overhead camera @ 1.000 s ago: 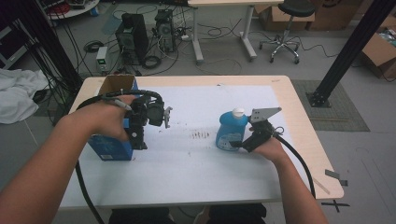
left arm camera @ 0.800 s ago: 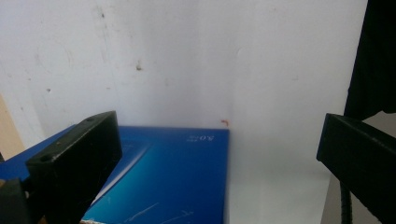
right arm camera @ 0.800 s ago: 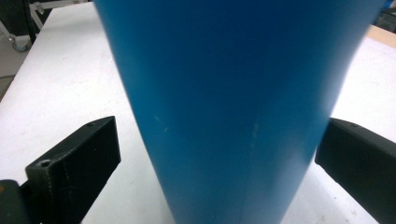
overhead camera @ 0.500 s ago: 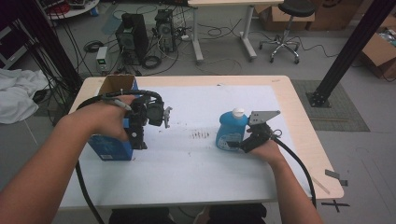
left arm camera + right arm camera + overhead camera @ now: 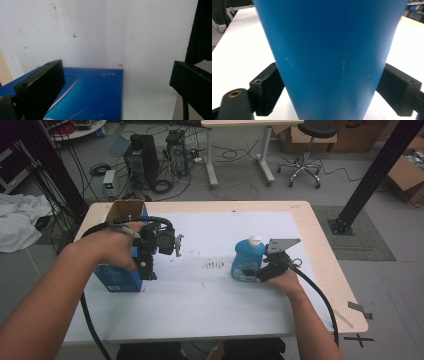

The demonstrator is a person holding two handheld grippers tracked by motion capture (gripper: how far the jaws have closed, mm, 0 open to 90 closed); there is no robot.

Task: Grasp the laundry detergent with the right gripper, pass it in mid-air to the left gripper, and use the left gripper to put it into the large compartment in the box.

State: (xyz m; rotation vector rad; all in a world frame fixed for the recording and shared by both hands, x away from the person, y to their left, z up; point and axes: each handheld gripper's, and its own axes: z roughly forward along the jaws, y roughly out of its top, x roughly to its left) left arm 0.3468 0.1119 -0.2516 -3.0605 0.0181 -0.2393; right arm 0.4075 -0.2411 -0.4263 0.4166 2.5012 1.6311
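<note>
Bottle (image 5: 246, 262) stands upright on the table (image 5: 210, 295), clenched by my right gripper (image 5: 263, 270); my left gripper (image 5: 148, 270) hangs released over the box (image 5: 118, 279).

On the tabletop (image 5: 210, 310) a box (image 5: 117, 279) stands at the left and a bottle (image 5: 246, 261) at the right (well apart). The left tool (image 5: 150, 270) sits over the box's right side; the right tool (image 5: 261, 272) flanks the bottle.
</note>
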